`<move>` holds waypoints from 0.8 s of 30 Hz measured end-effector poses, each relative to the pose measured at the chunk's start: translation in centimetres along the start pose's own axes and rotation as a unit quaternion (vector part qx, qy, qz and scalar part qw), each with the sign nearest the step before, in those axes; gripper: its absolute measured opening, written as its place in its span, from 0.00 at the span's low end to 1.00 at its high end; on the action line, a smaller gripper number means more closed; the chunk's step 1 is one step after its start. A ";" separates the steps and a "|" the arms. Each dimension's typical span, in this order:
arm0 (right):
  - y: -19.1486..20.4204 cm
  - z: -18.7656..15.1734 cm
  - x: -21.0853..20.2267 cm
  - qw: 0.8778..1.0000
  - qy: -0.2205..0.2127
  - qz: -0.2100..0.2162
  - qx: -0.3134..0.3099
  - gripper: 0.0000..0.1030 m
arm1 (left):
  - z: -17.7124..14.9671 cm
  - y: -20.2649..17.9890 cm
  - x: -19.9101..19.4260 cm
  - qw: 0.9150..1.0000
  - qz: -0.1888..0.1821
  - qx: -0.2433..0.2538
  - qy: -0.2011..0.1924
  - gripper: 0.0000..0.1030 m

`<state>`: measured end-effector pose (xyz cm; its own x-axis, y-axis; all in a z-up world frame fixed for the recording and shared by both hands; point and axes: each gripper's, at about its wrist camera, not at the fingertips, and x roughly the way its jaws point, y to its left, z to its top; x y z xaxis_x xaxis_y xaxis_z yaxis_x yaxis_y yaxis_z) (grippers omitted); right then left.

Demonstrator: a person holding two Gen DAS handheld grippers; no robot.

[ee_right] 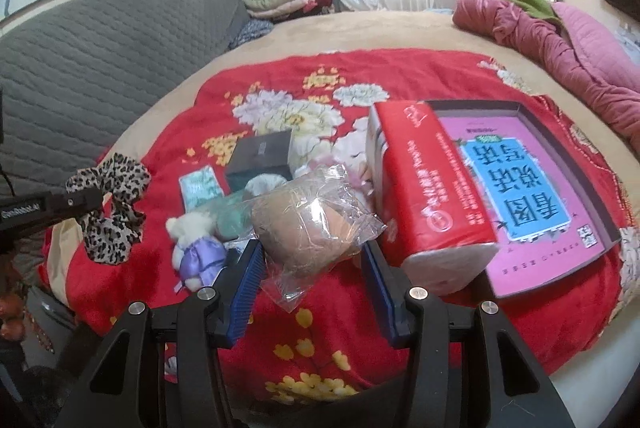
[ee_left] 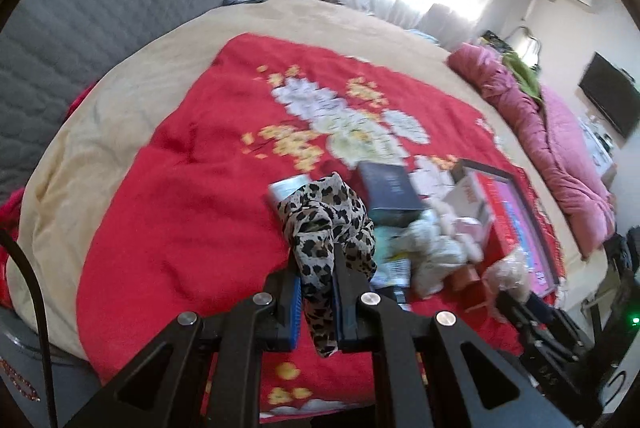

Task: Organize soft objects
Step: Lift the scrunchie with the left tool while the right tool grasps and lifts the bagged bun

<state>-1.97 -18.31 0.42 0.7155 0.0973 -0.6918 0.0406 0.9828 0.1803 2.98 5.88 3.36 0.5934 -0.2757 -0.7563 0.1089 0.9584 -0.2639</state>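
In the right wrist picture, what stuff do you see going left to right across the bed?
Leopard-print fabric scrunchie → small white plush bear in a purple dress → tan round soft thing in a clear plastic bag → red tissue pack → pink and blue picture book in a dark box lid.

The right gripper point(ee_right: 312, 260) stands spread wide around a brown soft object in a clear plastic bag point(ee_right: 308, 224) on the red floral blanket point(ee_right: 340, 316). At far left, the left gripper point(ee_right: 86, 202) pinches a leopard-print scrunchie point(ee_right: 114, 208), beside a small white plush point(ee_right: 196, 244).
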 end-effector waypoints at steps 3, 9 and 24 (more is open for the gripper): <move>-0.9 0.3 -1.1 1.000 -0.016 -0.008 0.013 0.50 | 0.4 -2.5 -0.5 1.000 -0.017 0.021 -0.005 0.12; -2.9 0.8 -3.3 0.998 -0.047 -0.029 0.038 0.50 | 0.6 -7.6 -1.3 0.997 -0.052 0.061 -0.006 0.12; -9.2 1.9 -8.0 0.983 -0.108 -0.112 0.094 0.50 | 0.9 -18.2 -1.0 0.984 -0.112 0.137 0.003 0.12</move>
<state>-6.75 -28.41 5.65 0.8048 -0.1732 -0.5677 0.3272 0.9275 0.1809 1.13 -11.26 9.43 0.5255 -0.4825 -0.7007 0.4487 0.8569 -0.2536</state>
